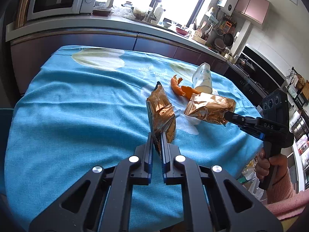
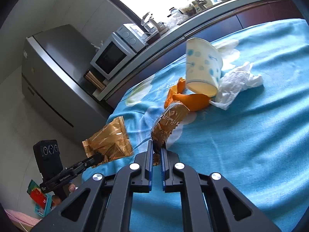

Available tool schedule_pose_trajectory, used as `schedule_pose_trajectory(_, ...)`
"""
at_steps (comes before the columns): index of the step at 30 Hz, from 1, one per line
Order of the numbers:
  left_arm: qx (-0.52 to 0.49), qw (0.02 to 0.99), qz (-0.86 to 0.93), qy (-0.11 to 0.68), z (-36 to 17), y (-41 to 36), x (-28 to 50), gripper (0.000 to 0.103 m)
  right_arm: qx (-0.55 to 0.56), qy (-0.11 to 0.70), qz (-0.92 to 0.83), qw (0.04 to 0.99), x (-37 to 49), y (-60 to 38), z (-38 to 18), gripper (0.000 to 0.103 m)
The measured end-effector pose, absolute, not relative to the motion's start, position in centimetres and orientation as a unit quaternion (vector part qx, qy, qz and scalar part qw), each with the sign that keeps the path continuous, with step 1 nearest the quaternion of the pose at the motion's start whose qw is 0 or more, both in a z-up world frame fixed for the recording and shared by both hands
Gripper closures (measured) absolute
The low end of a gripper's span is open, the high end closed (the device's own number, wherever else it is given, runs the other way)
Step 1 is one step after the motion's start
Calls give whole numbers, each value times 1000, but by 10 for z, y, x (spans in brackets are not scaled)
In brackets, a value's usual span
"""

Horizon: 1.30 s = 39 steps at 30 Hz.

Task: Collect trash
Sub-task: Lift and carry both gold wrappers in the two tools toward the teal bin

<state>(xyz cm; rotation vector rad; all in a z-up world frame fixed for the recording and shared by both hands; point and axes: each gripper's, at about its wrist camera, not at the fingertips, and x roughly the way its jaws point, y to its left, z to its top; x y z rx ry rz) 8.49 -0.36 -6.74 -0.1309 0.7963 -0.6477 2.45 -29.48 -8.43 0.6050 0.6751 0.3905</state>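
We've got both grippers loaded. Left gripper (image 1: 156,135) is clamped on one gold wrapper (image 1: 161,114), its long axis running straight out from the fingers, lifted off the blue cloth (image 1: 77,116). Right gripper (image 2: 156,145) is pinching the 2nd gold wrapper (image 2: 169,123) by its end. Re the paper cup (image 2: 202,67) lying on its side: orange peel (image 2: 193,99) touches its mouth, tissue (image 2: 237,79) just beside. Right gripper is nearer the cup, probably. No bin visible, so drop-off direction is unclear.

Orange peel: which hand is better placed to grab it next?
Right, probably: the right gripper hangs nearer the orange peel than the left gripper. Both are full, though, shut on the right wrapper and left wrapper, so it must drop that first.
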Motion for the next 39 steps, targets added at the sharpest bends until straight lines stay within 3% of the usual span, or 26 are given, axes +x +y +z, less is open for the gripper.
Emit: schedule_pose_trajectory(39,-118,916,-187,336,-39,145,48,96,175,325,371,852,79,-131,-47,98)
